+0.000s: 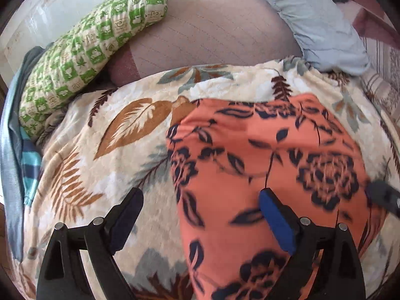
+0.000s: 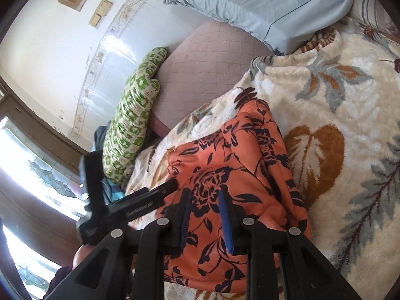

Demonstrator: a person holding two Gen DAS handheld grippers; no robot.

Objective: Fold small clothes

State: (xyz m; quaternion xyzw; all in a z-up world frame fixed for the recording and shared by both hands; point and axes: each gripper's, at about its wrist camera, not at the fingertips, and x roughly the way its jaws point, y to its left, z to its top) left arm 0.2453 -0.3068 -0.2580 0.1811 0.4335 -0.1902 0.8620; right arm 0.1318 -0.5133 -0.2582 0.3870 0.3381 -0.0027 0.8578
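Bed: covered by a cream leaf-print blanket (image 1: 105,135), with mauve quilted bedding beyond it.
Pillows: a pale blue pillow (image 1: 322,22) at the far edge, a green checked cushion (image 1: 82,57) along the wall side.
Garment: an orange floral garment (image 1: 262,165) lies spread on the blanket, partly rumpled.
Left claw (image 1: 201,196): wide open, gripping nothing, one finger over the garment's edge.
Right claw (image 2: 205,195): jaws narrowly apart over the garment; whether they pinch cloth I cannot tell.

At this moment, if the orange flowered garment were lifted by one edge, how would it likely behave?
The orange garment is probably floppy: it shows soft creases and rumpled folds in the right wrist view. It looks thin, so likely light. On the fluffy blanket it would probably drag and bunch rather than slide when pushed.
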